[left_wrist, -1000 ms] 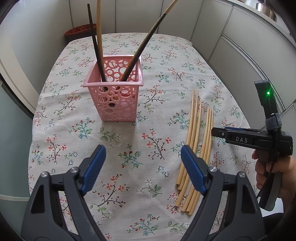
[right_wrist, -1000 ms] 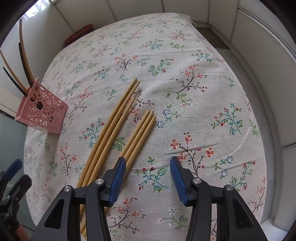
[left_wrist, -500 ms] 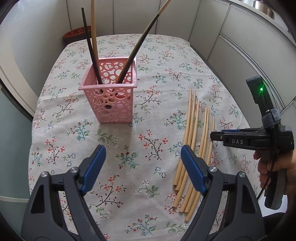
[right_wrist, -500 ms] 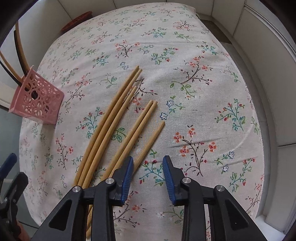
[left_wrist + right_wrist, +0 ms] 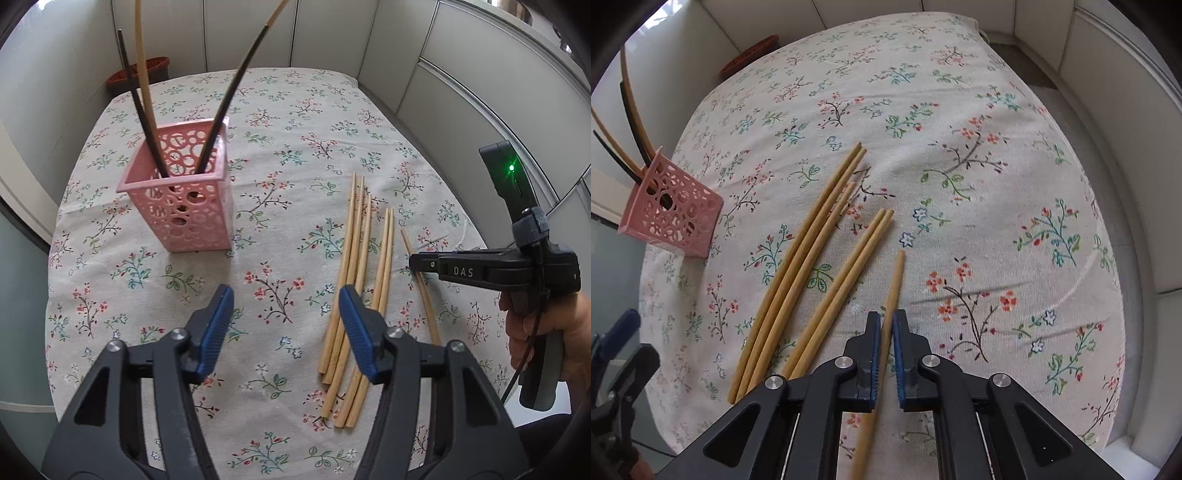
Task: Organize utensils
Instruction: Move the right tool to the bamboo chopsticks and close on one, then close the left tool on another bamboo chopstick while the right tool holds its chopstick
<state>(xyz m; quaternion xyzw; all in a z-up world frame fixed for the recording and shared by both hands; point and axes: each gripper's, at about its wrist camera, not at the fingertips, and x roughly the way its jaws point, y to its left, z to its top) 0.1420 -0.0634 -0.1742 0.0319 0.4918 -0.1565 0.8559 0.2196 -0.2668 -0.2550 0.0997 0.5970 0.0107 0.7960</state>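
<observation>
Pink basket [image 5: 184, 206] holds three upright chopsticks [image 5: 142, 107], two dark.

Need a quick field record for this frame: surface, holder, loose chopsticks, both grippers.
surface: floral tablecloth
holder: pink basket, upright, three long utensils standing in it
loose: five bamboo chopsticks lying flat on the cloth
right gripper: shut on single chopstick, set apart from the five
left gripper: jaws closing, nothing between them
</observation>
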